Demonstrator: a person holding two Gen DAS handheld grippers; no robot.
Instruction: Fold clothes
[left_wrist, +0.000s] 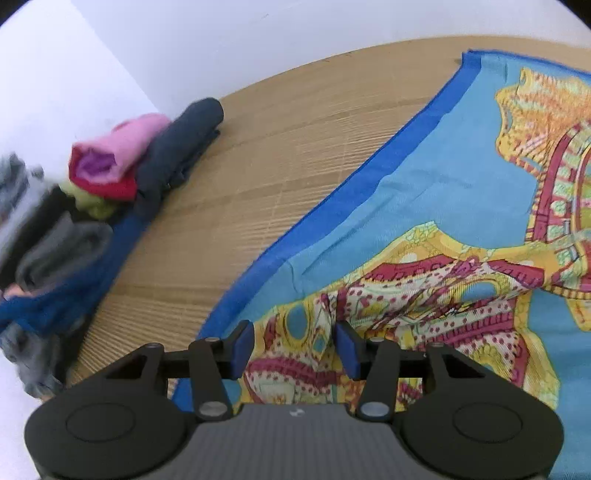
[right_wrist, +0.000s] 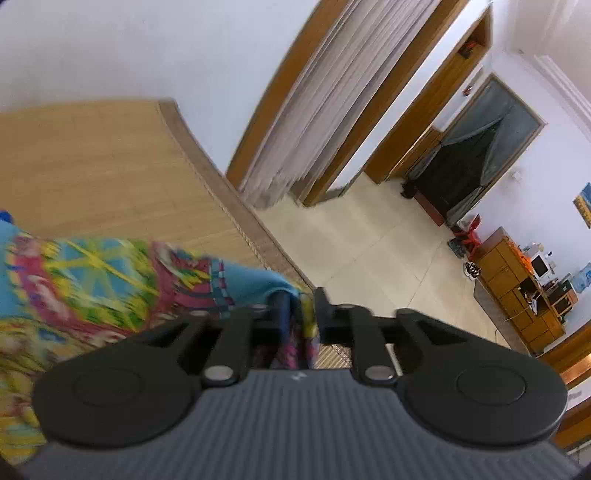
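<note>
- We see a thin, smooth printed cloth scarf (left_wrist: 424, 206) with a faint sheen.
- We find the mat (left_wrist: 258, 177) under it woven, ribbed and matt, like bamboo.
- The folded clothes (left_wrist: 122, 158) look soft and matt.
- The left gripper (left_wrist: 295, 349) is matt black plastic with metal pins.

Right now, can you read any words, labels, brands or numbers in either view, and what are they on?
No readable text in either view.
Scarf: pattern only, no lettering.
Left gripper: a small pale mark on its body, too small to read.
Right gripper: a faint mark on its body, too blurred to read.
Cabinet: the clutter on top is too small to read.
</note>
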